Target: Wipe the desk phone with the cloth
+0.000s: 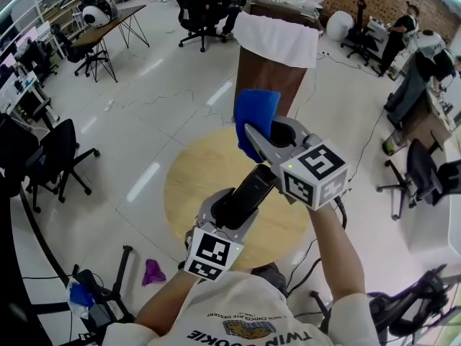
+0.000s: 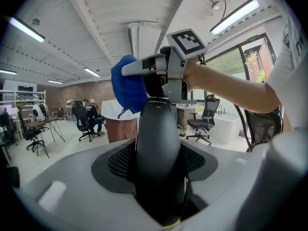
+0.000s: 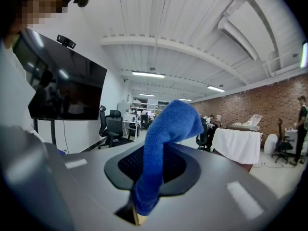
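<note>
My left gripper (image 1: 232, 206) is shut on a black phone handset (image 1: 247, 191), which sticks up and away from its jaws over the round wooden table (image 1: 189, 186). In the left gripper view the handset (image 2: 158, 143) fills the gap between the pads of my left gripper (image 2: 157, 163). My right gripper (image 1: 265, 140) is shut on a blue cloth (image 1: 255, 115) and is held just above the handset's far end. The cloth (image 2: 128, 86) hangs beside the handset tip, under the right gripper (image 2: 156, 67). The cloth (image 3: 162, 143) stands up from my right gripper (image 3: 147, 177). No phone base is in view.
A brown pedestal with a white cover (image 1: 278, 40) stands beyond the table. Black office chairs (image 1: 54, 157) are at the left and another chair (image 1: 421, 171) at the right. A purple rag (image 1: 152, 271) lies on the floor. People sit at desks at the far end of the room.
</note>
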Available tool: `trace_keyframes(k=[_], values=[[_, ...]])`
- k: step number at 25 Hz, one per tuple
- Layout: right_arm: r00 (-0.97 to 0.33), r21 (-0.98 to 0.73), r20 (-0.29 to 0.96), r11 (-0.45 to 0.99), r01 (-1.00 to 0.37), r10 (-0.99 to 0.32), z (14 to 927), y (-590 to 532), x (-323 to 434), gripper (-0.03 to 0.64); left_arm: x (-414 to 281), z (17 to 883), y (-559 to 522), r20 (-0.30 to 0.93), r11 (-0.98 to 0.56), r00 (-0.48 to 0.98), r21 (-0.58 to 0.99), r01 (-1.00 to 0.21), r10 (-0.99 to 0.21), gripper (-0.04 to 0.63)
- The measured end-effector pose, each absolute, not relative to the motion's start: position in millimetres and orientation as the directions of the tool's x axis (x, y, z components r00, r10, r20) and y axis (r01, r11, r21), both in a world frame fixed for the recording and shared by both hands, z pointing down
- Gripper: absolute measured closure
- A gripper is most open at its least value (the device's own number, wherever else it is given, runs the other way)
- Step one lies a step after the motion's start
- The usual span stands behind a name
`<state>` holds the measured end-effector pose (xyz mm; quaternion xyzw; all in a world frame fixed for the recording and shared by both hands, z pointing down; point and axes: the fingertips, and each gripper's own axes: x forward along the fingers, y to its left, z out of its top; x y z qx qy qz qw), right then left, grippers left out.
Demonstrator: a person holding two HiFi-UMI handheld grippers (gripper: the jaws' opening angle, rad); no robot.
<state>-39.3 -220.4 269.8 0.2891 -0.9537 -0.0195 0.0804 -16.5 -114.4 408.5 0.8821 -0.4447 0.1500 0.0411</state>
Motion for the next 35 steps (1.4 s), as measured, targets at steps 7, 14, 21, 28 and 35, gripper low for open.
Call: trace_keyframes(k=[7, 14, 21, 28, 35], values=[[-0.836, 0.066, 0.198, 0.857, -0.51, -0.513, 276.8, -206.9, -54.1, 0.552, -20.9, 412.8, -117.5, 0.334, -0.589, 0.527, -0.117, -0.8, -0.781, 0.333], [-0.861, 0.034, 0.223, 0.887, -0.461, -0.456, 285.3, -187.1, -77.6, 0.552, -16.5, 419.3, -121.0, 0.353, -0.598, 0.526, -0.13, -0.791, -0.773, 0.333], [-0.885, 0.066, 0.226, 0.913, -0.402, -0.406, 294.5, -155.4, -100.7, 0.552, -23.8, 419.3, -126.1, 0.356, -0.58, 0.508, -0.133, -0.803, -0.785, 0.333], [-0.891, 0.077, 0.219, 0.917, -0.391, -0.399, 301.3, -146.0, -107.3, 0.552, -26.3, 418.4, -128.5, 0.351, -0.574, 0.503, -0.132, -0.808, -0.79, 0.333], [-0.893, 0.142, 0.04, 0.887, -0.44, -0.449, 252.8, -148.3, -86.5, 0.552, -25.6, 420.4, -125.9, 0.341, -0.59, 0.54, -0.059, -0.805, -0.77, 0.333]])
